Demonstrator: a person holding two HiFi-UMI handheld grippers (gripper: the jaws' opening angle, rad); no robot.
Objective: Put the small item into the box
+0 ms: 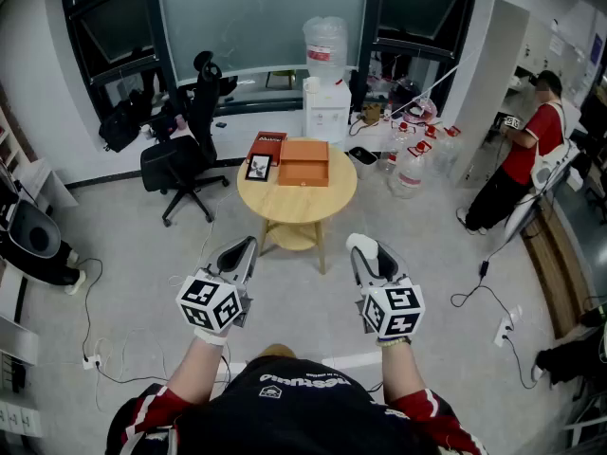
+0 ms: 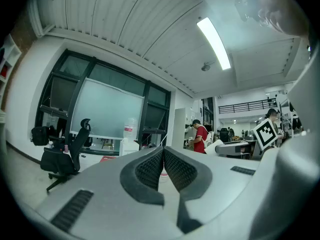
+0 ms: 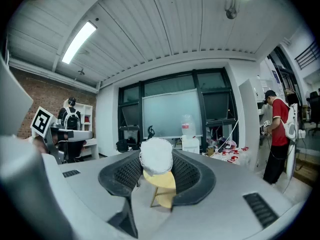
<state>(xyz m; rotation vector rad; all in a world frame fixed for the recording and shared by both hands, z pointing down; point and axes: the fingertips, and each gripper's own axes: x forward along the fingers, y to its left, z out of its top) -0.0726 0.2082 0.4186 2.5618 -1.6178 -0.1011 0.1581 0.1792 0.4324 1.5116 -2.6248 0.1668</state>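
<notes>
An orange open box [image 1: 303,163] lies on the round wooden table [image 1: 296,202] ahead of me, with a red-brown lid [image 1: 266,144] and a small dark framed card [image 1: 258,167] beside it. My right gripper [image 1: 366,251] is held well short of the table and is shut on a small round white item [image 1: 361,244]. In the right gripper view that white item [image 3: 156,156] sits between the ribbed pads [image 3: 129,173], with the table [image 3: 161,181] showing beneath it. My left gripper [image 1: 242,252] hangs level with the right one; its pads [image 2: 150,168] meet with nothing between them.
A black office chair [image 1: 182,150] stands left of the table. Behind the table are a water dispenser [image 1: 326,95] and several water bottles [image 1: 410,162]. A person in a red shirt [image 1: 529,148] stands at the far right. Cables [image 1: 479,287] run across the floor.
</notes>
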